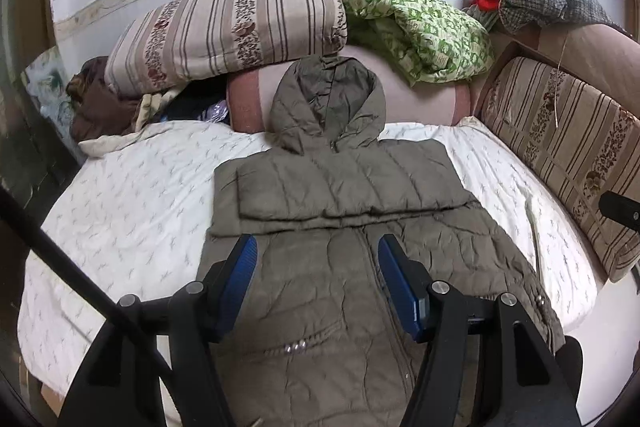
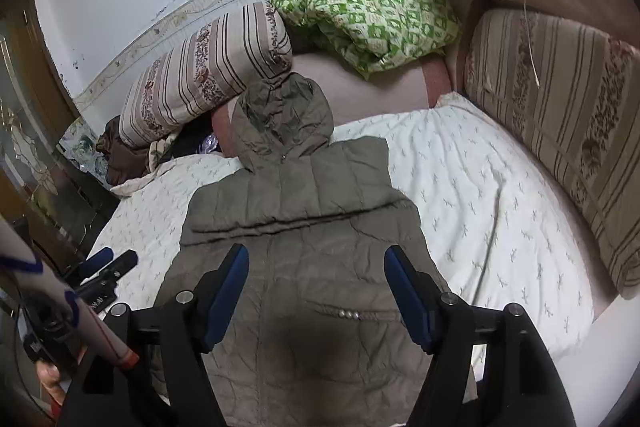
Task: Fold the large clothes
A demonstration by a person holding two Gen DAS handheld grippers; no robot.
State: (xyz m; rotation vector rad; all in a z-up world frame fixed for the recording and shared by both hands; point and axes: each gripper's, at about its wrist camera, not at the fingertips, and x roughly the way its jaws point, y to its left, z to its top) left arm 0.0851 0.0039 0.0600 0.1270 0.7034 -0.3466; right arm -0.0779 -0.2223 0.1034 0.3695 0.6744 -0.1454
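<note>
Left gripper (image 1: 316,247): jaws apart with nothing between the blue pads; it hangs over the lower front of the jacket, in the lower middle of the left wrist view.
Right gripper (image 2: 316,257): jaws spread wide, empty, above the jacket near its pocket line; lower middle of the right wrist view.
Jacket (image 1: 340,187): olive quilted hooded coat, lying front up in the centre of the frame, both sleeves folded across the chest, zip closed.
Hood (image 1: 326,103): spread flat at the upper centre, its top resting against the pink bolster (image 1: 420,95).
Pocket studs (image 2: 348,314): three shiny studs on the pocket flap, between the right gripper's fingers in the picture.
Bed sheet (image 1: 120,211): white with a small print, under the jacket on all sides.
Striped pillow (image 1: 224,27): upper left, on top of the bolster.
Green quilt (image 1: 420,31): crumpled, upper right of centre.
Striped cushion (image 1: 560,147): along the right edge.
</note>
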